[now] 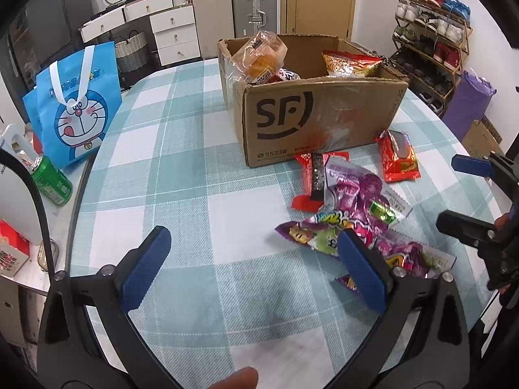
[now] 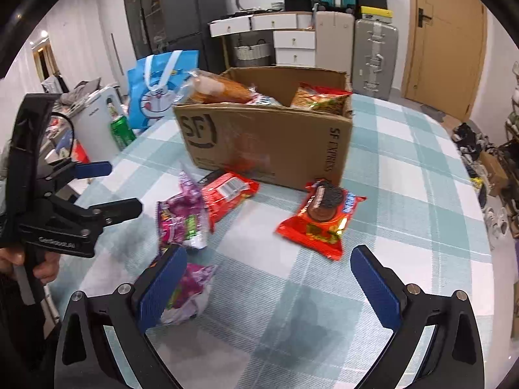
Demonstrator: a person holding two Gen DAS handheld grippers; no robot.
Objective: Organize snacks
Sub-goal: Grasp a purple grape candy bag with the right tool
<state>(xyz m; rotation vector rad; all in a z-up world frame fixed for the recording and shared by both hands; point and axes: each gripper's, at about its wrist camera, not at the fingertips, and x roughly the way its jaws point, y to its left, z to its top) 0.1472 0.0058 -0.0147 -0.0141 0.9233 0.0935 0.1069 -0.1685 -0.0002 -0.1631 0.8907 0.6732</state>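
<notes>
A cardboard SF box (image 1: 324, 113) (image 2: 269, 136) stands on the checked table and holds a bread pack (image 1: 262, 56) and a noodle pack (image 1: 348, 63). In front of it lie a red snack pack (image 1: 311, 180) (image 2: 227, 196), purple candy bags (image 1: 356, 214) (image 2: 183, 220) and an orange cookie pack (image 1: 399, 157) (image 2: 324, 217). My left gripper (image 1: 253, 259) is open and empty, just left of the purple bags. My right gripper (image 2: 269, 278) is open and empty, below the cookie pack; its left finger covers part of a purple bag (image 2: 191, 287).
A blue Doraemon bag (image 1: 78, 103) (image 2: 155, 90) and a green can (image 1: 52, 180) (image 2: 121, 131) stand at the table's left edge. Suitcases, drawers and a shoe rack (image 1: 431, 42) lie beyond the table. The table (image 1: 194, 168) drops off at the left.
</notes>
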